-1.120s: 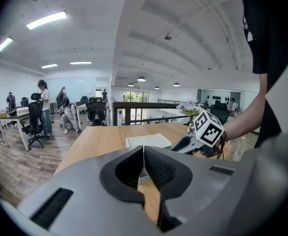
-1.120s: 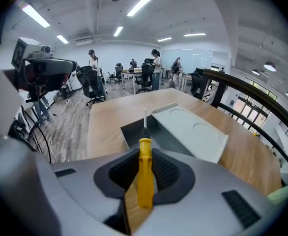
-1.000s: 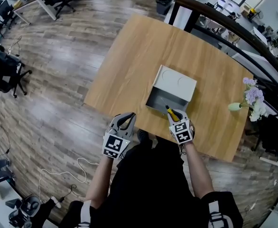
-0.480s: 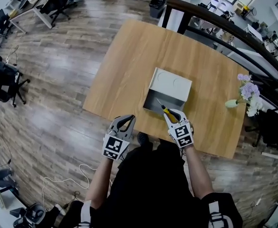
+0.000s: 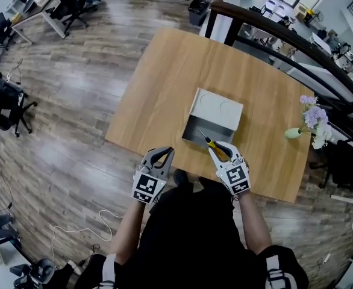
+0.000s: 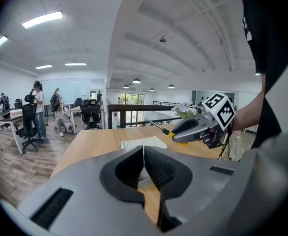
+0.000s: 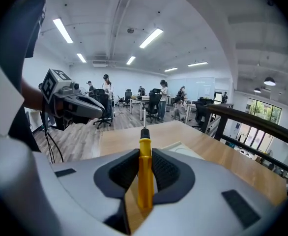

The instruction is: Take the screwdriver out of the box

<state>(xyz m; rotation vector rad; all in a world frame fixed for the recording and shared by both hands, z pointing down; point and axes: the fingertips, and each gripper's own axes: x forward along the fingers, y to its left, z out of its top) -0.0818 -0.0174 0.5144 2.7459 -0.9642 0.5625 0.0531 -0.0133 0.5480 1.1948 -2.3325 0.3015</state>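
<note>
A grey open box lies on the wooden table, its lid folded back. My right gripper hovers at the box's near edge, shut on a yellow-handled screwdriver whose metal shaft points toward the box. In the right gripper view the screwdriver stands upright between the pads. My left gripper hangs off the table's near edge, to the left, jaws closed on nothing. From the left gripper view the right gripper and the screwdriver show above the box.
A small vase of purple flowers stands near the table's right edge. A dark railing runs behind the table. Office chairs and desks stand on the wood floor to the left, with people far off.
My right gripper has drawn back toward me with the screwdriver, lifting it up from the box's inside to above the near edge. The left gripper has barely moved.
</note>
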